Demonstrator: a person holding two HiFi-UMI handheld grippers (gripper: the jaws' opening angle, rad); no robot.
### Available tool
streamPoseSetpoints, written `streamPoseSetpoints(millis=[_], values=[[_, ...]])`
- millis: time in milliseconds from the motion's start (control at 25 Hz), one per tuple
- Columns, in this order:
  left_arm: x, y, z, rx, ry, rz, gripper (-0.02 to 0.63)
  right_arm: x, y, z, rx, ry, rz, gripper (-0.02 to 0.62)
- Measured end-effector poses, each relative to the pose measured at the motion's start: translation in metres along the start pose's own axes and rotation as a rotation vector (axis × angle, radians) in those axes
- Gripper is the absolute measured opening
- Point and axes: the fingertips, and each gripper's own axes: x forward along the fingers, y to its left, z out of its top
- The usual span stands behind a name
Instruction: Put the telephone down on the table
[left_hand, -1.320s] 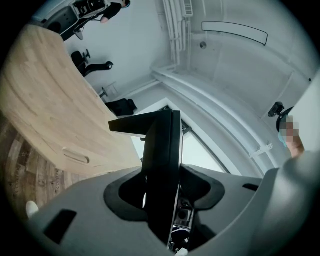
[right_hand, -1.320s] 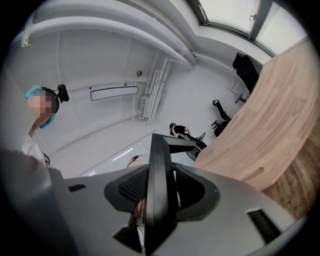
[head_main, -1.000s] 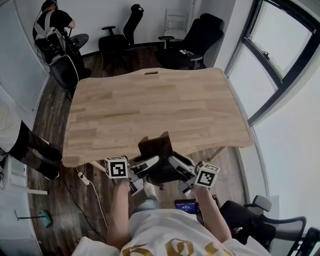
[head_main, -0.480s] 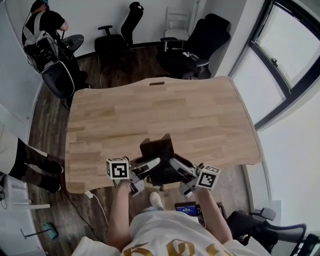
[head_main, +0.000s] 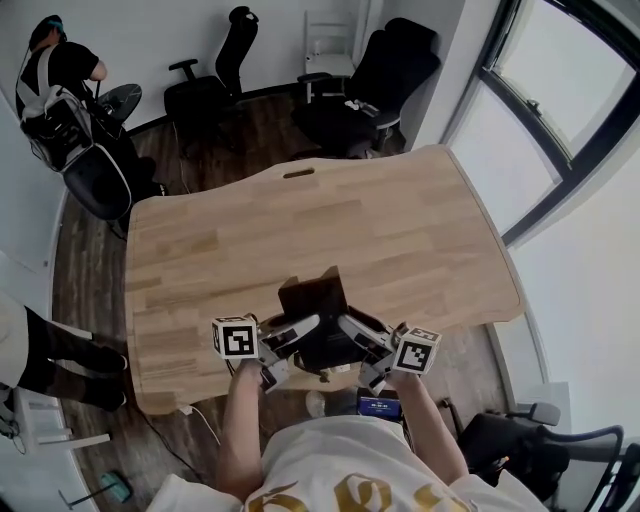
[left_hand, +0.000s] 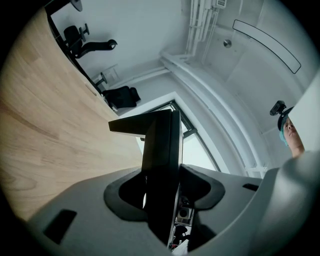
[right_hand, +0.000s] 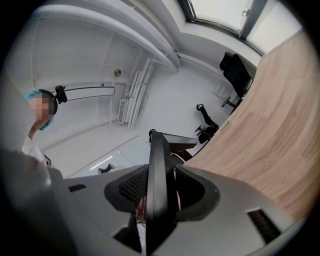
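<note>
In the head view the black telephone (head_main: 316, 305), a flat dark body with a raised panel, sits over the near edge of the wooden table (head_main: 300, 220). My left gripper (head_main: 292, 336) is shut on its left side and my right gripper (head_main: 354, 336) on its right side. In the left gripper view the telephone (left_hand: 161, 160) stands edge-on between the pads of the left gripper (left_hand: 162, 192), the table (left_hand: 40, 125) at the left. The right gripper view shows the telephone (right_hand: 159, 165) pinched by the right gripper (right_hand: 159, 192), the table (right_hand: 272, 135) at the right.
Black office chairs (head_main: 385, 75) stand beyond the table's far edge. A person with a backpack (head_main: 55, 95) is at the far left. Windows (head_main: 560, 90) run along the right. Another chair (head_main: 540, 450) is at the lower right, behind me.
Both grippers have carried the telephone forward, from just short of the table's near edge to over it. The grip on each side is unchanged.
</note>
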Motion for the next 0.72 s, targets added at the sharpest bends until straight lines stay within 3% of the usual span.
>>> streamPoseSetpoints(millis=[720], values=[[-0.006,0.026,0.029,-0.015,-0.008,0.042,0.19,0.036,-0.022,0.007,0.031,0.065,0.029,0.158]])
